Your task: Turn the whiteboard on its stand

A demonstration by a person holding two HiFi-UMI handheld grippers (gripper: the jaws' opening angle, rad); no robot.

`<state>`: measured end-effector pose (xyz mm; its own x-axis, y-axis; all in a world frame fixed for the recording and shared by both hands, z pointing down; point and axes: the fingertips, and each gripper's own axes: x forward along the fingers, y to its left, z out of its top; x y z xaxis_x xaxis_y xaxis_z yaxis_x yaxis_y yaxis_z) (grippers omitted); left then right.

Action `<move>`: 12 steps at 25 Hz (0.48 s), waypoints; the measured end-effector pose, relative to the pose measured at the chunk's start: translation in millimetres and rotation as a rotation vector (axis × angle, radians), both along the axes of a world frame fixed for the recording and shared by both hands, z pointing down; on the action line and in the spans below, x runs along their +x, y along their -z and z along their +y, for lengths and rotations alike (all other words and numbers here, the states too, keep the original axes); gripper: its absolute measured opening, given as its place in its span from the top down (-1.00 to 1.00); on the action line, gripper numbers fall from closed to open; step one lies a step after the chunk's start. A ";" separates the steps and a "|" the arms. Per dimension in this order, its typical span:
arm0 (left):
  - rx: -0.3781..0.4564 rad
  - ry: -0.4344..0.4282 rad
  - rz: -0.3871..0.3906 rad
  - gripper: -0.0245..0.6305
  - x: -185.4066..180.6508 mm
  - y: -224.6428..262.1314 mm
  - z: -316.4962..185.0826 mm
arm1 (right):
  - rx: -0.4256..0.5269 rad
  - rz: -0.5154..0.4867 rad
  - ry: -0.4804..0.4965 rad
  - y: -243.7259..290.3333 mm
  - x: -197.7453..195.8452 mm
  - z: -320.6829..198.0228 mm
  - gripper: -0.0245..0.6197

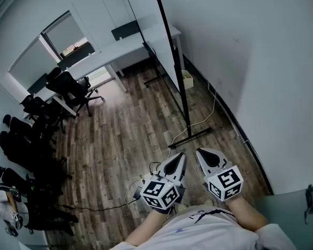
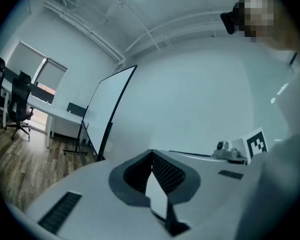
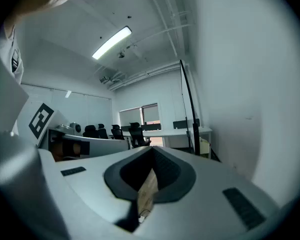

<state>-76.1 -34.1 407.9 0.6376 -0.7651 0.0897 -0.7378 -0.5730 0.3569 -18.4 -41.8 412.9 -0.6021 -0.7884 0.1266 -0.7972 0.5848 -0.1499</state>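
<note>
White whiteboard [image 1: 148,14] on its stand [image 1: 189,133] sits well ahead of left tongs [image 1: 181,155] and right tongs [image 1: 201,152], both closed, empty

The right gripper [image 3: 152,150] is seen held almost level, its jaws brought together at the tips with nothing gripped between them. Wood flooring [image 3: 149,189] is glimpsed through the gap behind the tips. The whiteboard [image 3: 188,109] is viewed edge-on as a thin dark upright beside a white wall [image 3: 250,84]. A long white desk [image 3: 177,131] and black office chairs [image 3: 135,131] are lined up beyond, under a lit ceiling strip light [image 3: 112,43]. The left gripper's marker cube [image 3: 40,120] is caught at left.
</note>
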 end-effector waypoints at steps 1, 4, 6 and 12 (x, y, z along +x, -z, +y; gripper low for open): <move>-0.001 0.000 -0.002 0.89 0.7 -0.1 1.9 | -0.001 -0.001 0.000 -0.1 0.4 1.9 0.89; 0.000 -0.003 -0.007 0.89 4.6 0.0 4.0 | -0.003 -0.003 0.000 -0.6 3.0 3.9 0.89; 0.000 -0.005 -0.011 0.89 8.7 -0.1 3.3 | -0.004 -0.005 0.000 -1.1 6.1 3.3 0.89; -0.002 -0.012 -0.032 0.89 21.4 -3.3 6.8 | -0.006 -0.039 0.002 -0.4 17.1 7.5 0.89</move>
<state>-54.6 -27.3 411.2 0.6433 -0.7573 0.1122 -0.7421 -0.5809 0.3345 -1.3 -34.3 413.3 -0.6080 -0.7867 0.1074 -0.7897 0.5851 -0.1845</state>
